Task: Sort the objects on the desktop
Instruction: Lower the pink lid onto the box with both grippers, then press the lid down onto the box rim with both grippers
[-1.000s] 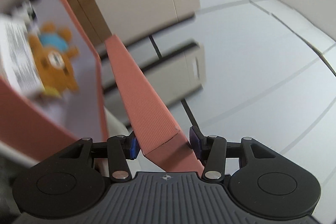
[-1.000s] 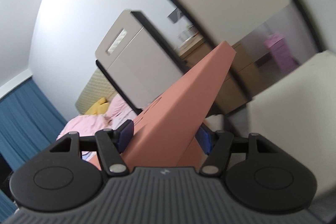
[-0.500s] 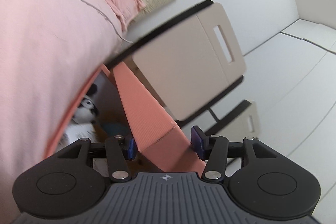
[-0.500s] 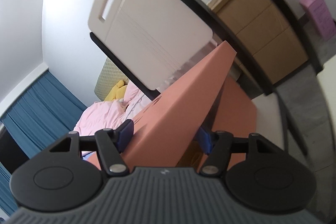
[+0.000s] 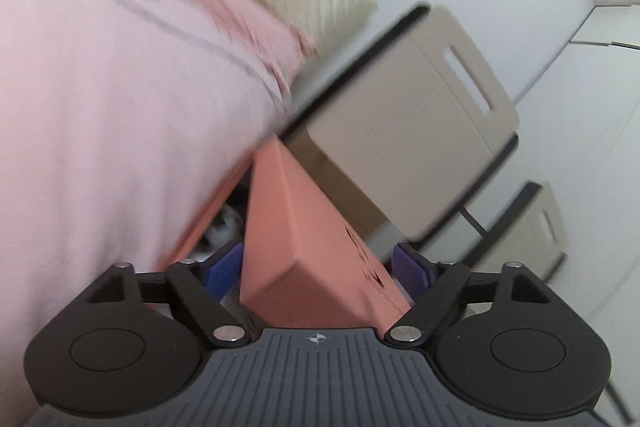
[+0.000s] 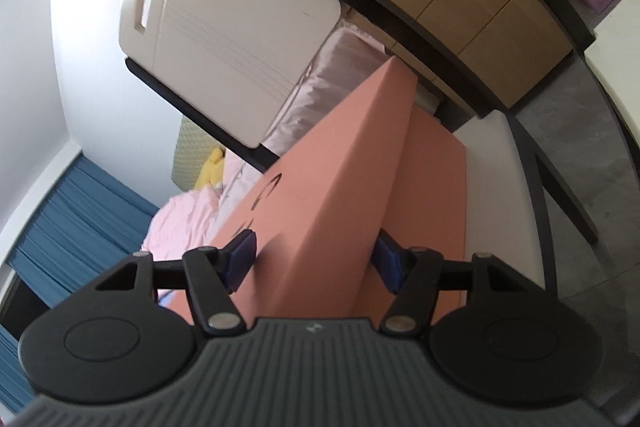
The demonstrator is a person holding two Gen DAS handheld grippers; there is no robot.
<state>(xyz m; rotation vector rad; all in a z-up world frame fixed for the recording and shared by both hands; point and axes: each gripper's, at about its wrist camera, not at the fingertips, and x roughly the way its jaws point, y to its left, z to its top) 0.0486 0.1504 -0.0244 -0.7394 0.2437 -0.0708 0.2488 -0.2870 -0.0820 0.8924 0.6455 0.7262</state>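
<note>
Clearly both claws are clamped on the same salmon-coloured box, one at each end. In the left wrist view the left gripper (image 5: 318,265) has its blue pads (image 5: 222,265) pressed against the two sides of a wall of the box (image 5: 288,247), which fills the lower centre of the frame and narrows toward the middle. In the right wrist view the right gripper (image 6: 316,263) pinches another wall of the box (image 6: 340,187) the same way, that wall running from the lower centre up toward the upper right of the frame.

The relation that matters is this: the box's long axis seems to lie between the two claws, so neither is nearer and any move must be shared, or the box will tip. Its contents are barely visible, only a dark, blurred patch at the centre left of the left view, so what is inside cannot be told.

Behind the box, pink bedding (image 5: 120,107) fills the left of the left view and a beige chair back (image 5: 404,131) sits at the right centre. The right view shows a wooden cabinet (image 6: 480,3) at the upper right and a blue curtain (image 6: 80,219) at the lower left.

I judge the box is being carried to where it belongs.
</note>
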